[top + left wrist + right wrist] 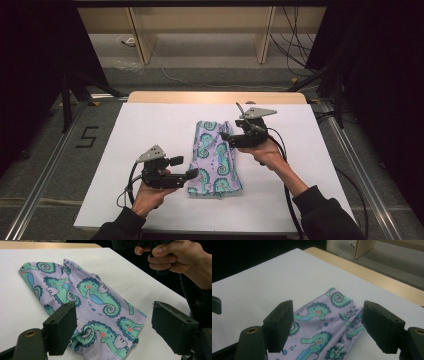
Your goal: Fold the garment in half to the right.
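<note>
1. Jaws of the left hand-held gripper (184, 167) stand apart with nothing between them, just beside the near left corner of the cloth (215, 157).
2. Cloth, folded and printed with seahorses, lies flat mid-bench (150, 125).
3. Right hand-held gripper (226, 135) hovers over the cloth's far right edge, its jaws wide and gripping nothing.

Black tongs (186, 167), grey three-cornered top plates, trailing black cables, dark sleeves (327, 215)

White table sheet (150, 130), wooden table edge (215, 97), floor cables (295, 55), perhaps a taped "5" (88, 137)
</note>
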